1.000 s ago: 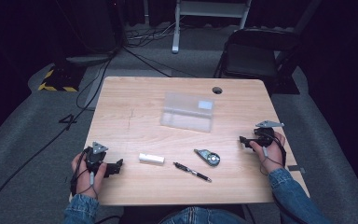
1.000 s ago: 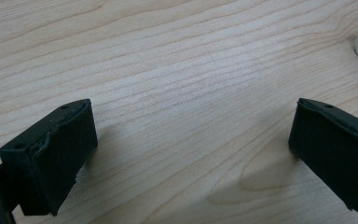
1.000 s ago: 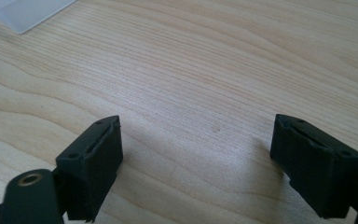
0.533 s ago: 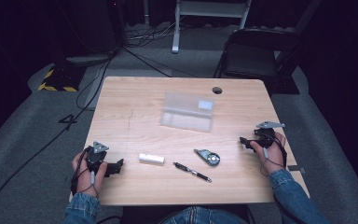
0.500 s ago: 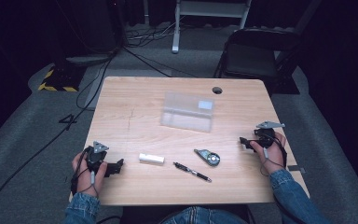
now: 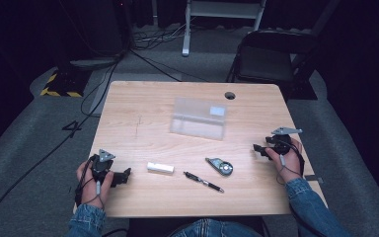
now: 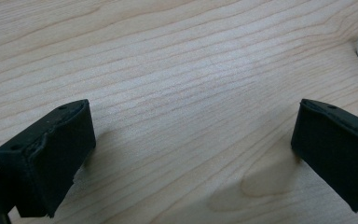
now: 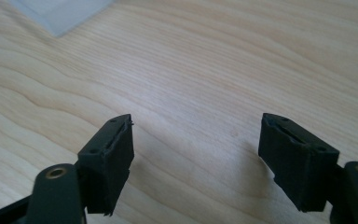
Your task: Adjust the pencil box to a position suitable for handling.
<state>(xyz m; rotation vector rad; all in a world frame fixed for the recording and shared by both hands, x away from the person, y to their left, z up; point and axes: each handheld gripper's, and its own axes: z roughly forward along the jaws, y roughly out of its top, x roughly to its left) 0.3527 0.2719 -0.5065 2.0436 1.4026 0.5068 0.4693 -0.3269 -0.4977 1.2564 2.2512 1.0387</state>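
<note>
worktop (image 6: 143, 118) holds 4 things: 1 clear box (image 6: 199, 117), 1 white block (image 6: 160, 168), 1 pen (image 6: 203, 181), 1 tape measure (image 6: 220, 166). left claw (image 6: 126, 174) released, empty; right claw (image 6: 256, 149) released, jaws just been closing, nothing btwn.

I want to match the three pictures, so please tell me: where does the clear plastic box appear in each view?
High view: the clear plastic box lies at the middle of the wooden table.
Right gripper view: a corner of the clear plastic box is at the top left of the picture.
Left gripper view: wood grain, with a pale grey edge at the far right.
Shared landmark: the table's light wood grain.
</note>
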